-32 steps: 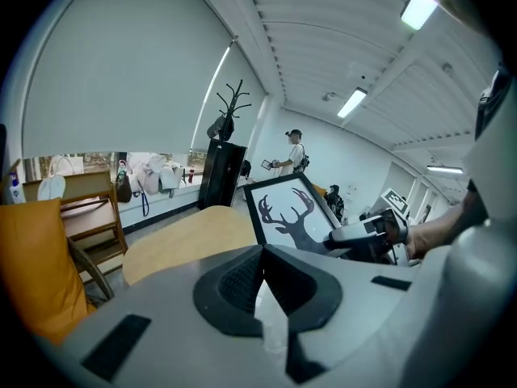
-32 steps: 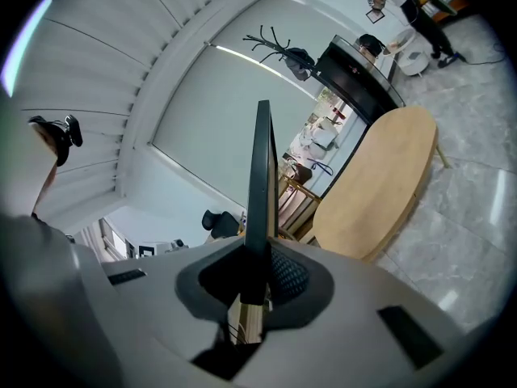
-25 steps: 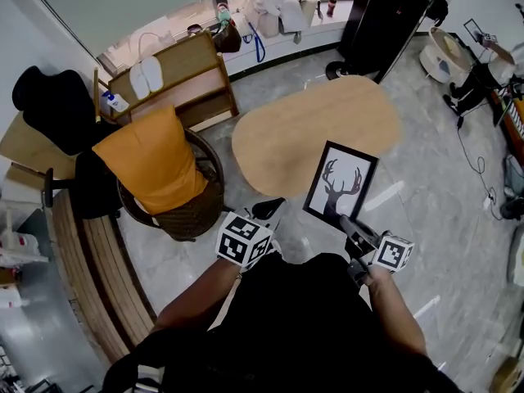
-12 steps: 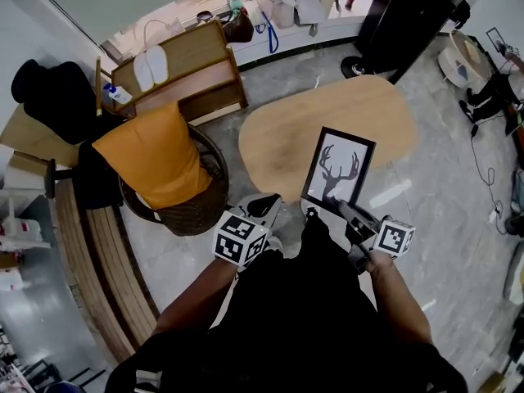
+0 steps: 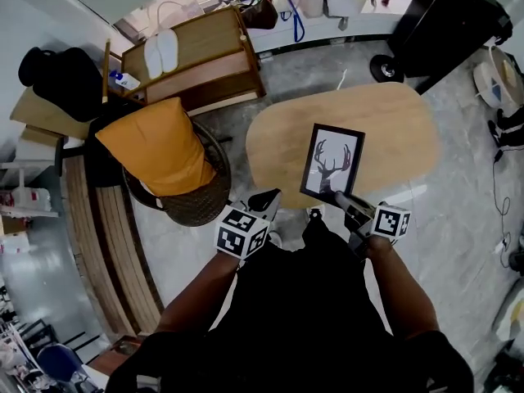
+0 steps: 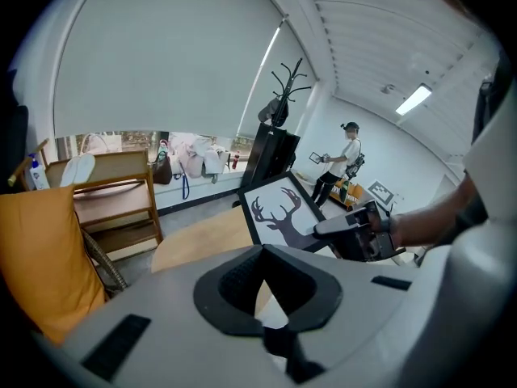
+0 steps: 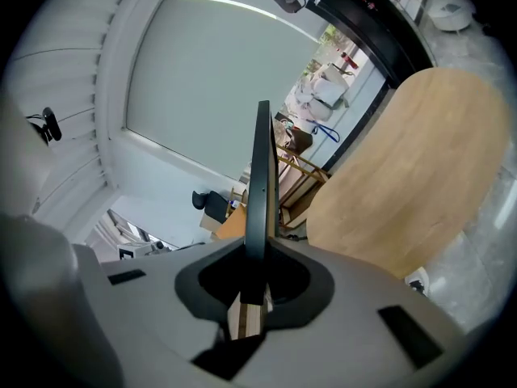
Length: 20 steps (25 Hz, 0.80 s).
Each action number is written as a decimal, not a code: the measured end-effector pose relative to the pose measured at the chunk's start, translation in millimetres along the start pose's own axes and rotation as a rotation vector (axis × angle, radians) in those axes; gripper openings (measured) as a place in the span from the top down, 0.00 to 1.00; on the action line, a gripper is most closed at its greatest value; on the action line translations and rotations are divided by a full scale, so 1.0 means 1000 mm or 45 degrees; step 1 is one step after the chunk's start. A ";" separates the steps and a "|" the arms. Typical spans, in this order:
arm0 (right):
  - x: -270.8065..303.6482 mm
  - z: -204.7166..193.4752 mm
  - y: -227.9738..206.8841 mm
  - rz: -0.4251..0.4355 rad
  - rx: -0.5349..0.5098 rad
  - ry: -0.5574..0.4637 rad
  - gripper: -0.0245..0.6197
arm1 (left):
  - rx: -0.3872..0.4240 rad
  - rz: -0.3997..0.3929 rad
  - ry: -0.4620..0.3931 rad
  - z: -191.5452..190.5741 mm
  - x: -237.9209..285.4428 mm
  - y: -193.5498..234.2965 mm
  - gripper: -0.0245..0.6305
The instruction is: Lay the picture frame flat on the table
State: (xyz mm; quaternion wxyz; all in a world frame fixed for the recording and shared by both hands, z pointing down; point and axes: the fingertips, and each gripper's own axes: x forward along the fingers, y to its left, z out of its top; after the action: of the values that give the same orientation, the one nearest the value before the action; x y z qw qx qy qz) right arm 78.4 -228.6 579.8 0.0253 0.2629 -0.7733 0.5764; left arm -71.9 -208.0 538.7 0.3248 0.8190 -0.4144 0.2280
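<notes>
Narrowly parted, the right tongs (image 7: 257, 259) pinch the picture frame (image 7: 260, 176) edge-on.

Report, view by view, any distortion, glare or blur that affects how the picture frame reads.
Head view: fisheye bends straight lines near the borders; picture frame sharp, glare-free. Left gripper view: heavy barrel curve, frame clear. Right gripper view: frame edge-on, near end soft; corners black.

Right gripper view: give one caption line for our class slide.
Right gripper shut on the edge of a black picture frame seen edge-on, oval wooden table beyond.
</notes>
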 end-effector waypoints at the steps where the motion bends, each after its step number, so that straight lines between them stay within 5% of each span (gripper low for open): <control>1: 0.006 0.007 -0.008 0.003 0.004 0.021 0.90 | -0.013 0.006 0.006 0.005 0.009 0.001 0.96; 6: 0.037 0.023 -0.066 -0.016 0.041 0.140 0.90 | -0.053 0.037 0.071 0.002 0.046 0.002 0.96; 16: 0.129 0.021 -0.230 -0.259 0.072 0.490 0.90 | -0.268 0.213 0.179 -0.029 0.061 0.031 0.96; 20: 0.158 0.011 -0.256 -0.212 0.044 0.592 0.90 | -0.357 0.265 0.201 -0.037 0.063 0.032 0.96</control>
State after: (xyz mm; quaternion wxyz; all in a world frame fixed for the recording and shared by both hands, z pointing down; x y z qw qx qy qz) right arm 57.4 -349.0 855.0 0.2453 0.1865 -0.7125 0.6304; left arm -67.2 -229.4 615.5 0.4419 0.6982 -0.4978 0.2638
